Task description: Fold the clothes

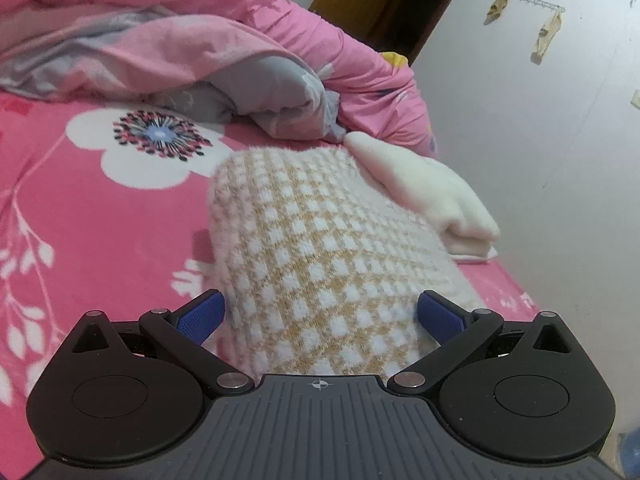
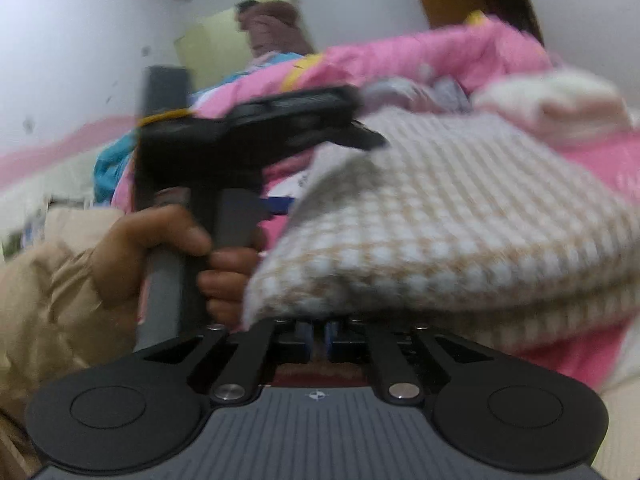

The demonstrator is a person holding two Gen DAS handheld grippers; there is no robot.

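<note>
A fuzzy white-and-tan checked sweater (image 1: 320, 240) lies on the pink floral bed sheet (image 1: 80, 220). My left gripper (image 1: 320, 314) is open, its blue pads (image 1: 200, 314) on either side of the sweater's near end. In the right wrist view my right gripper (image 2: 318, 334) is shut on the near edge of the same sweater (image 2: 460, 220), which bulges up folded in front of it. The left gripper's body (image 2: 260, 128) and the hand holding it (image 2: 172, 248) show at left in that view.
A folded cream garment (image 1: 432, 196) lies beyond the sweater by the wall. A bunched pink and grey quilt (image 1: 200, 48) fills the back of the bed. The white wall (image 1: 540, 120) runs close along the right; a wooden door frame (image 1: 384, 4) stands behind.
</note>
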